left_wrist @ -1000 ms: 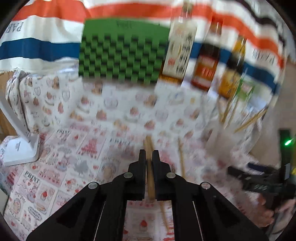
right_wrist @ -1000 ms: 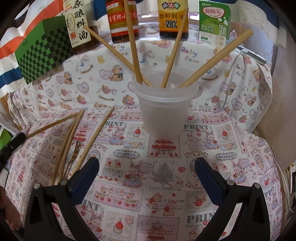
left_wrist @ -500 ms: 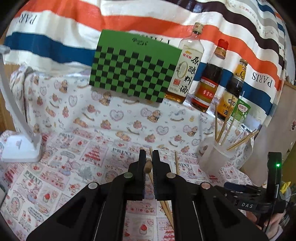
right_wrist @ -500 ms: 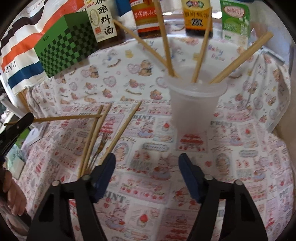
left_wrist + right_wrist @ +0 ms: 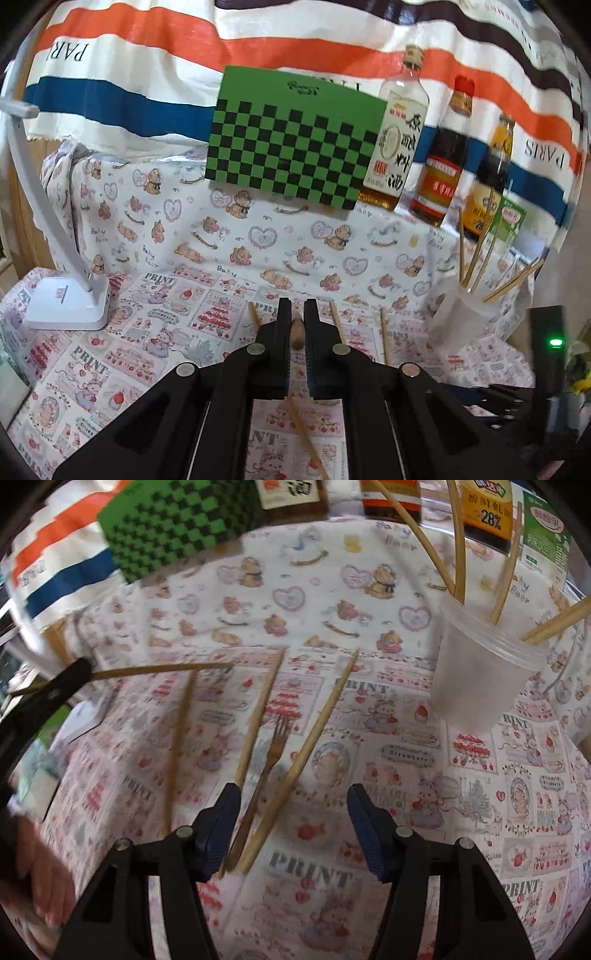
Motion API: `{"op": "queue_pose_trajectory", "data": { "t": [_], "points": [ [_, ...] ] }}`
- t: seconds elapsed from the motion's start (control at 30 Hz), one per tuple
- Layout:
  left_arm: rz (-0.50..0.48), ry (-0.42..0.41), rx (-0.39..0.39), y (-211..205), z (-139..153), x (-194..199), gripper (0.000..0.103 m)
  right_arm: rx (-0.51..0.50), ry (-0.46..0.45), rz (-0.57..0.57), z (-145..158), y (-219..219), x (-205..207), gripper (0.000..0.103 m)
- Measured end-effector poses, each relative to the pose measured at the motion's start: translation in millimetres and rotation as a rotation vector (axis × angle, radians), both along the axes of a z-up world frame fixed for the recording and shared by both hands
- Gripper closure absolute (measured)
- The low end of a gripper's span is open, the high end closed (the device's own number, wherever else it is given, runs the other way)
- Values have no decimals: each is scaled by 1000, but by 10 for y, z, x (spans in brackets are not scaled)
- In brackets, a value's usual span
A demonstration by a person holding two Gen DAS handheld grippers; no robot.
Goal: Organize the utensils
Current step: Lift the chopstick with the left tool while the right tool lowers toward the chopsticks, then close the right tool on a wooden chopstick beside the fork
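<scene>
We work over a table covered by a printed cloth (image 5: 159,295) of bears, hearts and strawberry panels, with a striped orange, blue and white banner (image 5: 147,55) hung behind it. Against that backdrop stand a green checkered box (image 5: 291,144), a clear bottle (image 5: 397,144), a dark sauce bottle (image 5: 443,162), a third bottle (image 5: 491,177) and a green carton (image 5: 511,221); a white lamp base (image 5: 70,302) sits at the left edge. A translucent cup (image 5: 480,672) stands on the right side of the cloth with several chopsticks fanning upward out of it. Our left gripper (image 5: 295,325) is pinched tight on one chopstick (image 5: 298,330), lifted off the cloth; in the right wrist view (image 5: 162,669) its long axis runs nearly level, the free end pointing toward the cup. On the cloth lie three loose chopsticks and a fork (image 5: 269,764), all roughly parallel, pointing away from us toward the backdrop, the fork with tines at the far end. Our right gripper (image 5: 291,823) is spread wide, low over the near ends of the fork and a loose chopstick (image 5: 314,738) that lies just beside it. Compared with half a second ago, the right gripper has swung left from the cup to straddle these two utensils, while the left one keeps its hold and has changed little.
</scene>
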State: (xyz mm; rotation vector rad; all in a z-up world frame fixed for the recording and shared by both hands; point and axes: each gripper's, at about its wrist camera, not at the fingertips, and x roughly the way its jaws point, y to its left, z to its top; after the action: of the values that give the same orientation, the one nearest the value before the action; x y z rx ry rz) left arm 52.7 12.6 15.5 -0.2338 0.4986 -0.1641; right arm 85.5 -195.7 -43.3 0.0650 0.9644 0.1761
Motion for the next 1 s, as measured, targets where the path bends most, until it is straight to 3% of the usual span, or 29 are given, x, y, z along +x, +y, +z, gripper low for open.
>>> {"op": "queue_pose_trajectory", "data": {
  "t": [0.23, 0.47, 0.5, 0.63, 0.77, 0.8, 1.0],
  "points": [
    [2, 11, -70, 106, -9, 21, 98, -36, 72, 21, -190, 115, 148, 47],
    [2, 16, -73, 103, -16, 24, 98, -103, 44, 29, -217, 253, 142, 49],
    [2, 17, -73, 104, -16, 25, 98, -115, 41, 30, -219, 267, 140, 53],
    [5, 21, -78, 104, -17, 24, 98, -158, 37, 25, -199, 240, 121, 87],
    [5, 24, -84, 114, -24, 27, 98, -118, 37, 2, -167, 47, 99, 92],
    [5, 24, -83, 115, -23, 28, 98, -106, 33, -9, -132, -23, 75, 100],
    [-8, 15, -68, 91, -18, 21, 98, -12, -59, -17, 206, -287, -147, 102]
  ]
}}
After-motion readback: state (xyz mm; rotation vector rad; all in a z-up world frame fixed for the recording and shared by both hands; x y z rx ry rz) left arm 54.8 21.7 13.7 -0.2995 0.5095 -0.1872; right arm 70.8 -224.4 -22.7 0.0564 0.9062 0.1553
